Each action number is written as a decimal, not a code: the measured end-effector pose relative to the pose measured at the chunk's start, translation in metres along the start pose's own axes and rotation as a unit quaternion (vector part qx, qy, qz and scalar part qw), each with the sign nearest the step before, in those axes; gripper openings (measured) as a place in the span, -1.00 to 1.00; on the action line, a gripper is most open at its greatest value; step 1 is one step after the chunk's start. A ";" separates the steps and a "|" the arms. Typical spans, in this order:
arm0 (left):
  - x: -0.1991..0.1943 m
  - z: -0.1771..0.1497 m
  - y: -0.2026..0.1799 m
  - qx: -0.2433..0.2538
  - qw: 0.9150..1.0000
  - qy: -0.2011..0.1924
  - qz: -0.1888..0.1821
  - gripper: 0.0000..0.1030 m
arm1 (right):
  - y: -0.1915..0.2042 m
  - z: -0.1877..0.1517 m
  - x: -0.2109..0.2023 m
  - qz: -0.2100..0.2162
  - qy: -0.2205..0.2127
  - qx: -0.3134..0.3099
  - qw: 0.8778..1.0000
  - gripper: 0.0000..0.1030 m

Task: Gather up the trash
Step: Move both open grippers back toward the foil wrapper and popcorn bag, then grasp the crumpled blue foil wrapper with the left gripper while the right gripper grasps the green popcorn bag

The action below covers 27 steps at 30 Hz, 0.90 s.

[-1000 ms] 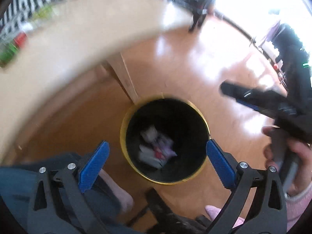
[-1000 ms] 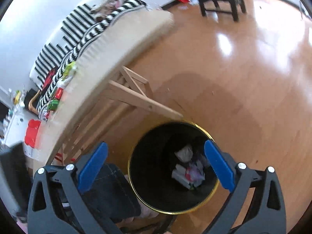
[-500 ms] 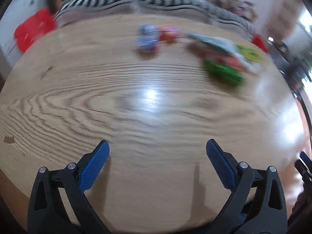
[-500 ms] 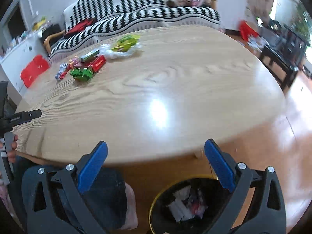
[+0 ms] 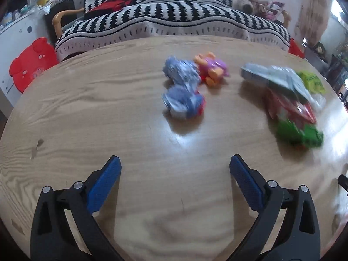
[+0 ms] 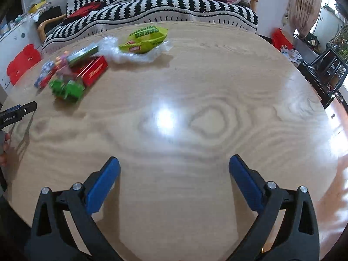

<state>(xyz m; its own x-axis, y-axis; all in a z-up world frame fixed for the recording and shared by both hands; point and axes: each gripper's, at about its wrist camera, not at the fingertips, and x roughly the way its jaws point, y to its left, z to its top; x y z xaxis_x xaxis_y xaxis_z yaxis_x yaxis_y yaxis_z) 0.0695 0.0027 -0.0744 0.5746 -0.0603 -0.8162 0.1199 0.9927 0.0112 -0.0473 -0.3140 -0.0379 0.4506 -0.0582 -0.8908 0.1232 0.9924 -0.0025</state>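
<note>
Both tools hung above the round wooden bench (image 6: 195, 87) with nothing between their blue pads: the left hand-held gripper (image 5: 175, 175) stood wide apart and empty, and the right hand-held gripper (image 6: 174, 174) stood just as wide and empty. All the trash lay on the far half of the bench, taken here relative to the red box (image 6: 94, 70). The green wrapper (image 6: 66, 90) lay just in front of the red box, nearer the hand-held grippers, and touching it. A grey-green flat pack (image 6: 82, 53) rested on the box's far edge. Beyond the box, toward the striped sofa (image 6: 165, 4), sat the yellow-green snack bag (image 6: 144, 39) on crumpled clear plastic (image 6: 115, 51). Left of the box lay two blurred blue-and-white wrappers (image 5: 182, 105) and a pink-and-orange piece (image 5: 212, 69), close together.
</note>
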 end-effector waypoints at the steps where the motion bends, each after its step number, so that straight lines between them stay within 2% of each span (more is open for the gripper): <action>1: 0.004 0.005 0.001 -0.005 1.000 0.000 0.004 0.88 | 0.001 0.006 0.004 0.000 0.004 0.000 1.000 0.90; 8: 0.017 0.026 -0.008 0.005 1.000 0.000 0.001 0.89 | 0.009 0.050 0.026 0.002 0.017 0.004 1.000 0.90; 11: 0.020 0.031 -0.011 0.011 1.000 -0.001 -0.001 0.89 | -0.001 0.071 0.019 0.051 -0.010 0.071 0.996 0.89; 13: 0.023 0.035 -0.012 0.009 1.000 -0.001 0.001 0.89 | 0.002 0.090 0.014 0.045 -0.030 0.073 0.996 0.89; 20: 0.030 0.043 -0.013 0.008 1.000 -0.001 0.003 0.90 | 0.034 0.146 0.022 0.011 -0.053 0.036 0.998 0.89; 27: 0.032 0.047 -0.011 0.023 1.000 -0.001 -0.007 0.90 | 0.052 0.182 0.062 -0.013 -0.011 0.022 1.000 0.89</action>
<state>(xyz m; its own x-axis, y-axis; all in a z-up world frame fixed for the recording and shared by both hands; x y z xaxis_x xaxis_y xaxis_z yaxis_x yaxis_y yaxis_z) 0.1249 -0.0147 -0.0737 0.5746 -0.0754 -0.8150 0.1652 0.9859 0.0253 0.1478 -0.2853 -0.0109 0.4657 -0.0862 -0.8807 0.1734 0.9848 -0.0047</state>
